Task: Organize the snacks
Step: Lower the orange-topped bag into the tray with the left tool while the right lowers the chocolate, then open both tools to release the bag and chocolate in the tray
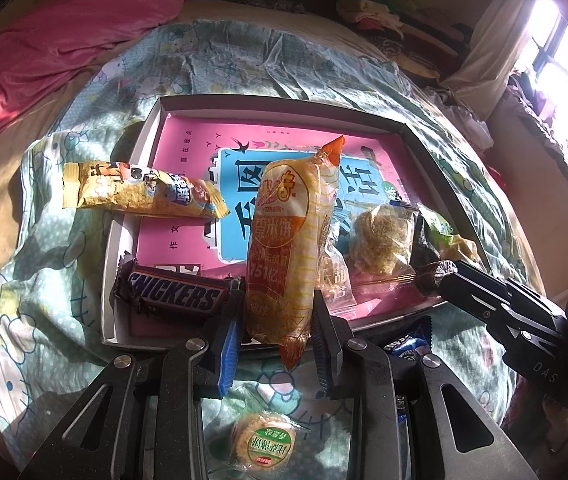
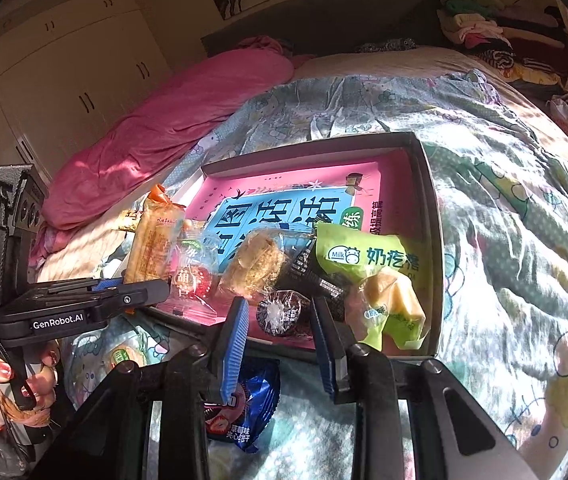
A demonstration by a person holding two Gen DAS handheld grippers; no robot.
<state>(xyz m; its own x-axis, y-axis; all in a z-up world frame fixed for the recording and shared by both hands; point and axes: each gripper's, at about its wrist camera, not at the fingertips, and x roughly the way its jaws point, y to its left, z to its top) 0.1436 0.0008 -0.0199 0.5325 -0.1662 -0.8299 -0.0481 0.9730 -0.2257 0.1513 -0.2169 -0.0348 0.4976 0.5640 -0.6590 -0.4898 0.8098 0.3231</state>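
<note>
The left gripper (image 1: 278,312) pinches the orange rice-cracker pack (image 1: 287,240) by its lower end, held upright over the box (image 1: 124,216). That low grip could let the pack tip or slip onto the crowded snacks. The right gripper (image 2: 280,320) stands open around a small dark wrapped sweet (image 2: 280,312), without gripping it.

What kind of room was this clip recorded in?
Most likely a bedroom. The snack box sits on a bed covered with a cartoon-print quilt, a pink blanket lies beside it, and built-in wardrobe doors and a pile of folded clothes stand behind.
</note>
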